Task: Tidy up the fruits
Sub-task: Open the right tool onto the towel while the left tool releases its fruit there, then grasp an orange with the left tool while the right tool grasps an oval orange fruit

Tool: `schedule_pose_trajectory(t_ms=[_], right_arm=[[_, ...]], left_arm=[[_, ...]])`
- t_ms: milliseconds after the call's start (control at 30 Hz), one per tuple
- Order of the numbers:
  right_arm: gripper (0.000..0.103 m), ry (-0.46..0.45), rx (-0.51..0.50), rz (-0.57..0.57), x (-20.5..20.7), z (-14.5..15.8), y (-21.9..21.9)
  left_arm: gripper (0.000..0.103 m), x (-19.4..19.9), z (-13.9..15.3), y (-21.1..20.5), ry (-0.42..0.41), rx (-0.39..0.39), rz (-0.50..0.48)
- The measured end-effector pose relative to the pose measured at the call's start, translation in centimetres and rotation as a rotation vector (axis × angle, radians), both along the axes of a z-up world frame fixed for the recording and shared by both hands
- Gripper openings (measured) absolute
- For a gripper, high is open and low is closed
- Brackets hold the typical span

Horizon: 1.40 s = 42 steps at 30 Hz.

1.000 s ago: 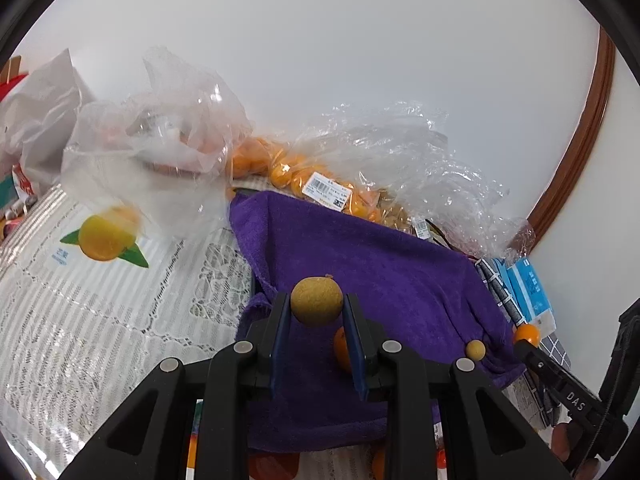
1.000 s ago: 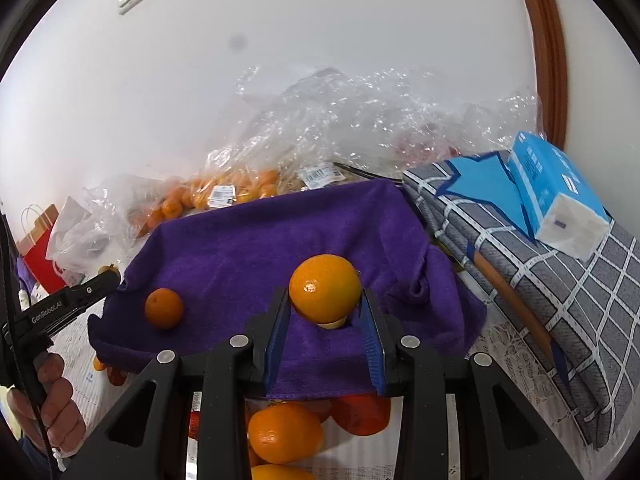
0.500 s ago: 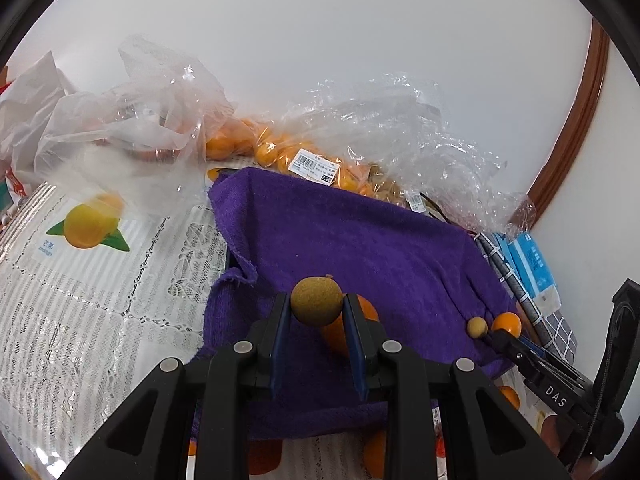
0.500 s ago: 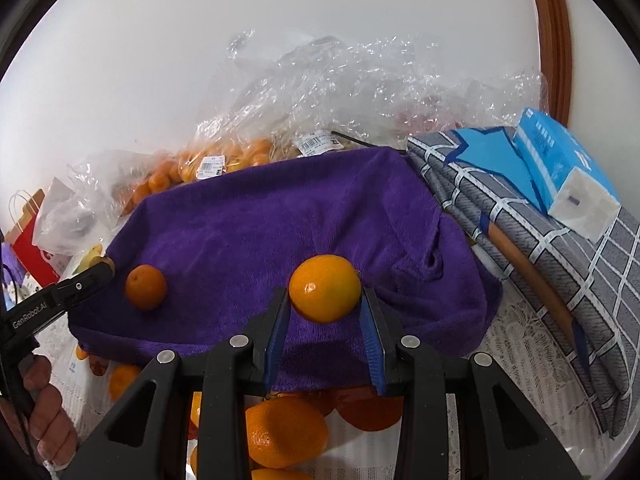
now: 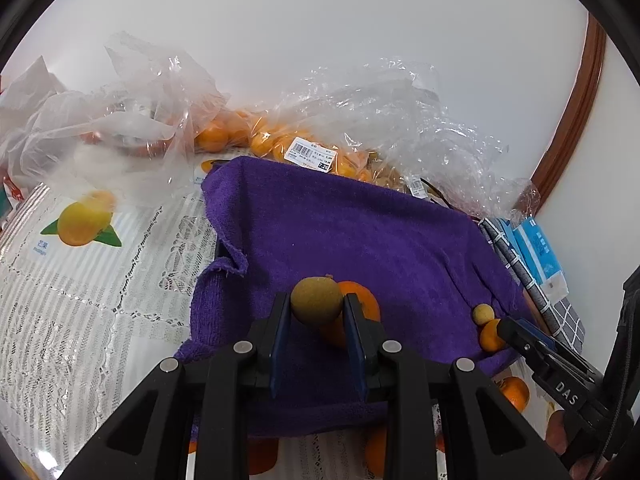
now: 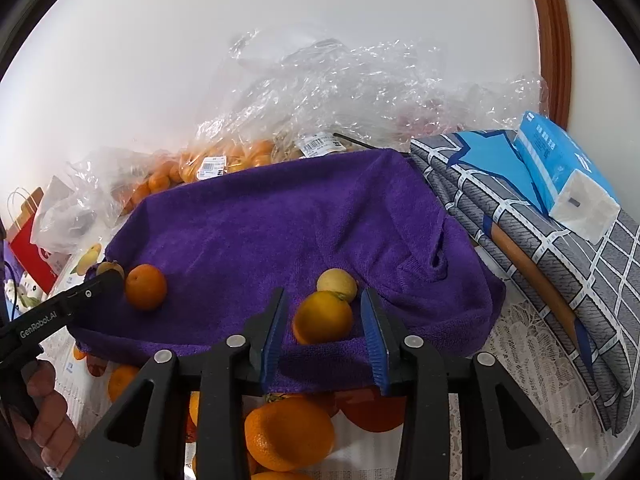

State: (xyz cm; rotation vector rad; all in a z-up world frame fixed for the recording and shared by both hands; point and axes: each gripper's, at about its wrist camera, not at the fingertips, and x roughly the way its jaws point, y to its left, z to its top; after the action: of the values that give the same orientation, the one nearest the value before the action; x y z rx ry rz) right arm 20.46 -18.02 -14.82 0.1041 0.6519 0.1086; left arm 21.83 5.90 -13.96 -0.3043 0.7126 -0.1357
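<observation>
A purple towel (image 5: 360,236) lies spread on the table, also in the right wrist view (image 6: 280,224). My left gripper (image 5: 317,308) is shut on a small brown round fruit (image 5: 316,300) held above the towel's near edge, just in front of an orange (image 5: 360,300) lying there. My right gripper (image 6: 324,312) is open; an orange (image 6: 322,318) rests on the towel between its fingers, touching a small yellow fruit (image 6: 338,283) behind it. Another orange (image 6: 145,286) lies at the towel's left, next to the left gripper's tip.
Clear plastic bags of small oranges (image 5: 280,140) lie behind the towel. Loose oranges (image 6: 288,432) sit on the lace tablecloth (image 5: 80,312) below the towel's front edge. A grey checked cloth (image 6: 560,264) with a blue tissue pack (image 6: 560,172) lies to the right.
My right gripper has opened and let its orange down onto the towel beside the small yellow fruit. My left gripper, still holding the brown fruit, has moved forward over the towel.
</observation>
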Motion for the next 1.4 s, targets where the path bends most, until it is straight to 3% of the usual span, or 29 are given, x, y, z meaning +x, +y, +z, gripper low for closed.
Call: schedule_pose_trajectory(t_ms=[100, 167, 467, 633, 833, 1000, 1300, 1400], right_arm=[[0.061, -0.016, -0.018, 0.004, -0.4, 0.2, 0.2], [0.063, -0.04, -0.041, -0.006, -0.9, 0.5, 0.3], [0.063, -0.041, -0.064, -0.054, -3.1, 1.8, -0.2], [0.063, -0.006, -0.042, -0.023, -5.6, 1.3, -0.2], [0.063, 0.028, -0.098, 0.029, -8.4, 0.1, 1.5], [0.063, 0.034, -0.115, 0.042, -10.0, -0.3, 2.1], [0.063, 0.06, -0.065, 0.04, -12.2, -0.6, 1.7], [0.063, 0.063, -0.059, 0.05, -12.4, -0.7, 1.7]], left_arm=[[0.025, 0.1, 0.0, 0.0, 0.001, 0.001, -0.006], [0.025, 0.1, 0.0, 0.0, 0.001, 0.001, -0.01], [0.034, 0.0, 0.3, 0.1, -0.004, -0.009, -0.021], [0.039, -0.2, 0.6, 0.3, -0.016, -0.022, -0.019], [0.041, -0.6, 1.1, 0.5, -0.032, -0.023, -0.009], [0.043, -1.2, 1.5, 0.6, -0.059, 0.014, 0.01], [0.044, -4.5, 3.0, 2.3, -0.054, 0.045, 0.028], [0.044, -6.1, 2.5, 3.1, -0.036, 0.023, 0.013]])
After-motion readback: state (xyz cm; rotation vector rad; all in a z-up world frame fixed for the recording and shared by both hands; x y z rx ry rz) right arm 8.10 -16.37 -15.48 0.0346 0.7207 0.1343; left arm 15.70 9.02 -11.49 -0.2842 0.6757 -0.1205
